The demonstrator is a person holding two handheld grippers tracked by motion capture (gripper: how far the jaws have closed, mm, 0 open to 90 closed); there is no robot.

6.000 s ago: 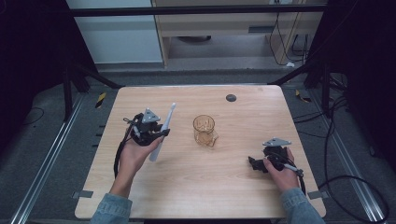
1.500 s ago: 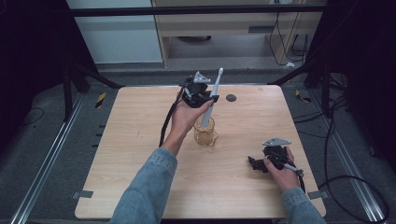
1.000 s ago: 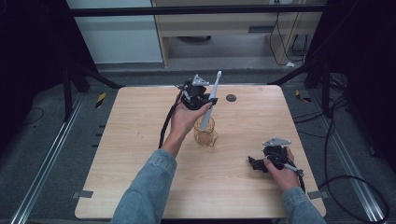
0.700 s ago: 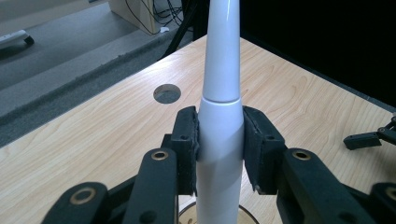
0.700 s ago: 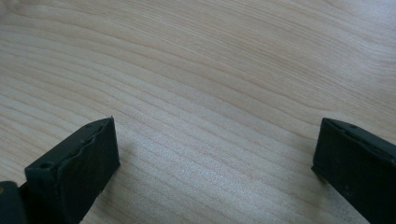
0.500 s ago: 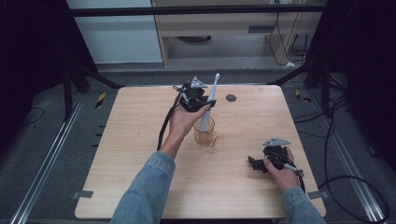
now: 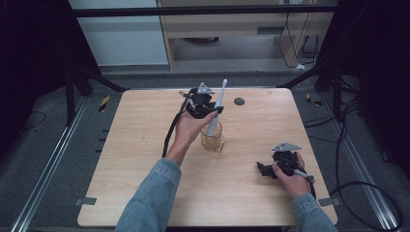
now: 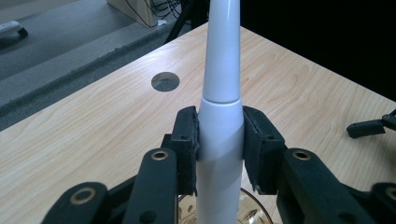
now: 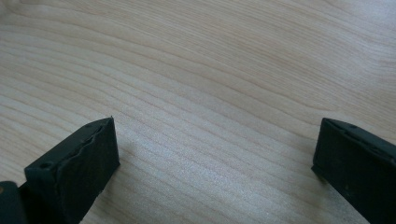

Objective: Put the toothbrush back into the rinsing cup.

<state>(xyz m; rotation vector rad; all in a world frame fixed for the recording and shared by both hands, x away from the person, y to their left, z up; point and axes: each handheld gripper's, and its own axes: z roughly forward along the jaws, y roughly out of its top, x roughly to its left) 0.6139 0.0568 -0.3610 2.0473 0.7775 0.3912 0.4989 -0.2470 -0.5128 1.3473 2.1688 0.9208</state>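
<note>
Toothbrush handle, long, white, smooth plastic (image 8: 219,116): it stands nearly upright, clamped at its thick middle between the two black padded fingers (image 8: 186,149) of the left gripper (image 7: 205,104), its lower end dipping into the small amber-tinted glass cup (image 7: 212,137) just below those fingers. I'd judge it light and stiff, but glossy and tapering, so a grip higher up on the thin neck could let it slide or swivel; the wide section where the pads sit now looks like the safest hold. The cup looks fragile and easy to tip if the handle is pushed sideways against its rim.

Further right, the right gripper (image 7: 275,166) rests low on the pale wooden bench (image 7: 145,159), its fingers (image 9: 74,172) spread wide with nothing between them.

Hard to make out: the handle's bottom end is cut off below the left fingers, so I can't tell whether it touches the cup's floor. The brush head runs out of the left gripper view, and the cup's pattern is a blur.
</note>
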